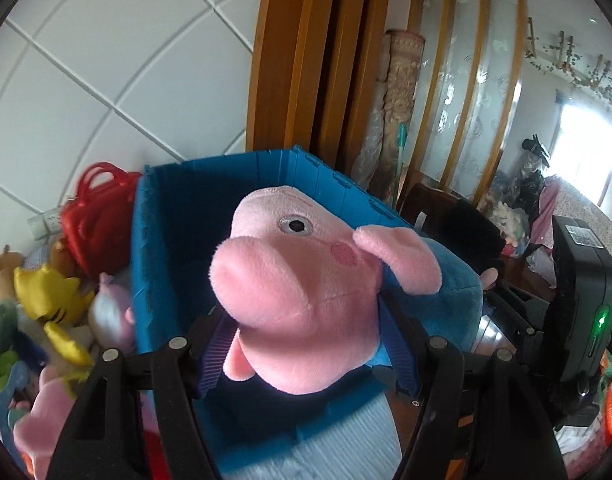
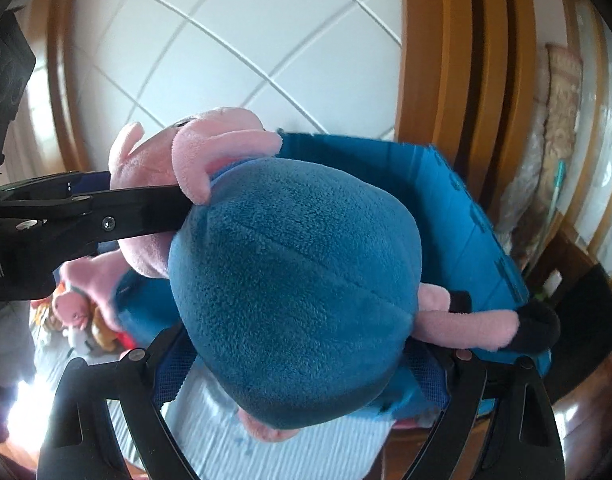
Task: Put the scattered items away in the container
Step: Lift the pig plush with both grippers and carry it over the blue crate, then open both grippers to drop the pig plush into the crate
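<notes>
A pink pig plush (image 1: 302, 304) with a blue body is held by both grippers above the open blue fabric bin (image 1: 178, 216). My left gripper (image 1: 306, 348) is shut on the pig's head, its purple pads pressing both sides. My right gripper (image 2: 302, 364) is shut on the pig's blue body (image 2: 298, 280), with the pig's legs and black feet sticking out to the right. The left gripper's black arm (image 2: 86, 216) shows at the left of the right wrist view, reaching the pig's head (image 2: 158, 168). The bin (image 2: 457, 200) lies behind and below the plush.
Several plush toys, a yellow one (image 1: 50, 296) and a red toy handbag (image 1: 98, 216), lie left of the bin. A striped light-blue cloth (image 1: 337, 444) lies below. A tiled white wall and wooden door frame (image 1: 290, 52) stand behind. A dark chair (image 1: 449, 208) stands to the right.
</notes>
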A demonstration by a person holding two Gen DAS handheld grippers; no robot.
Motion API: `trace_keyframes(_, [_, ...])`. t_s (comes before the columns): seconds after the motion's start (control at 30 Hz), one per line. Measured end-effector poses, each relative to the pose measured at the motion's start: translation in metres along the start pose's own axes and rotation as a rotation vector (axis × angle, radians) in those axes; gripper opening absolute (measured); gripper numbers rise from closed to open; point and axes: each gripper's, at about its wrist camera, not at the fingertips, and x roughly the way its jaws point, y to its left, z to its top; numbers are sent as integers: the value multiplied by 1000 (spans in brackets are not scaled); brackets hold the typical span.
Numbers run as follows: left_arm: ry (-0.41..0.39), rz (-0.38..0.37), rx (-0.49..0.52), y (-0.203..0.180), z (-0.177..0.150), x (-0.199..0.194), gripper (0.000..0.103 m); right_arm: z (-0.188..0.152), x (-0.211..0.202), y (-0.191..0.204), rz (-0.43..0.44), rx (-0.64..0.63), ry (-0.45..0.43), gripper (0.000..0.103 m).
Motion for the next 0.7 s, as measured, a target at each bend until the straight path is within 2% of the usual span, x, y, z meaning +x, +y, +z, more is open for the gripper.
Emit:
trace_keyframes(0.2, [67,40,25,0,57,77,68,42,53,-57,-5,36,104,92])
trace_keyframes(0.37, [154,81,-14,18,97,135,68,84,114,-94,30,24,215,92])
trace_keyframes(0.53, [223,131,-75,51,112,181,68,114,173,-104,71,-12,341,92])
trace_keyframes(0.7, [321,135,-157,87,111,223,68,119,224,-101,128,-3,442,92])
